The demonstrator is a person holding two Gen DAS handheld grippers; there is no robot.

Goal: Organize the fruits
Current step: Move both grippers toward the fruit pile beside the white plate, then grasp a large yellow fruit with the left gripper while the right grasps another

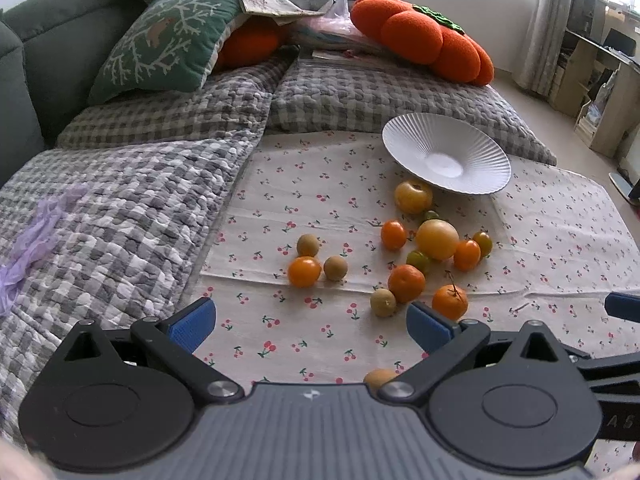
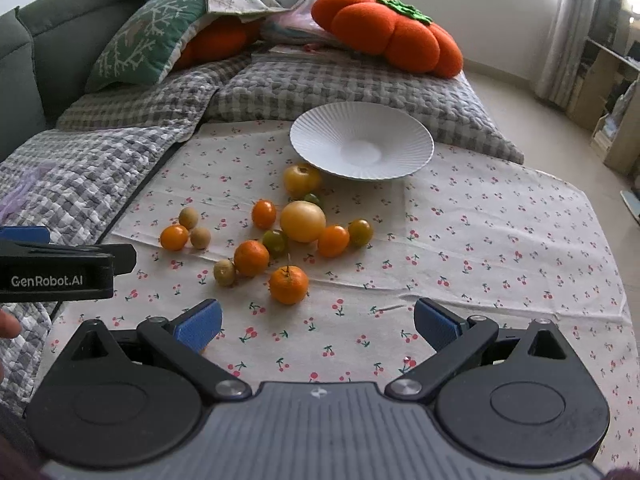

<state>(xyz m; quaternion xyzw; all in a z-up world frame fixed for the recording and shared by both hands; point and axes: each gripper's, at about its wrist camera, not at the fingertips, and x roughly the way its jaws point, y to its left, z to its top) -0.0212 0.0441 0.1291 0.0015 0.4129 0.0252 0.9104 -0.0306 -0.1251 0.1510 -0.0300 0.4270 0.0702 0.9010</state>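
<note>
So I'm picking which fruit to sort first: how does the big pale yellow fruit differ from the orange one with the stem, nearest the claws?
The big pale yellow fruit is larger and paler; the stemmed orange fruit is smaller, deep orange, with a thin twig sticking up. The yellow one sits mid-cluster, with smaller fruits close around it; the orange one lies apart at the near edge. Both are round and rest on the cherry-print cloth, outside the white plate.

Cherry-print cloth (image 2: pixel 480 240) over checked quilt (image 2: pixel 100 168): white ribbed plate (image 2: pixel 320 136); scattered fruits (image 2: pixel 303 221) just before plate.
</note>
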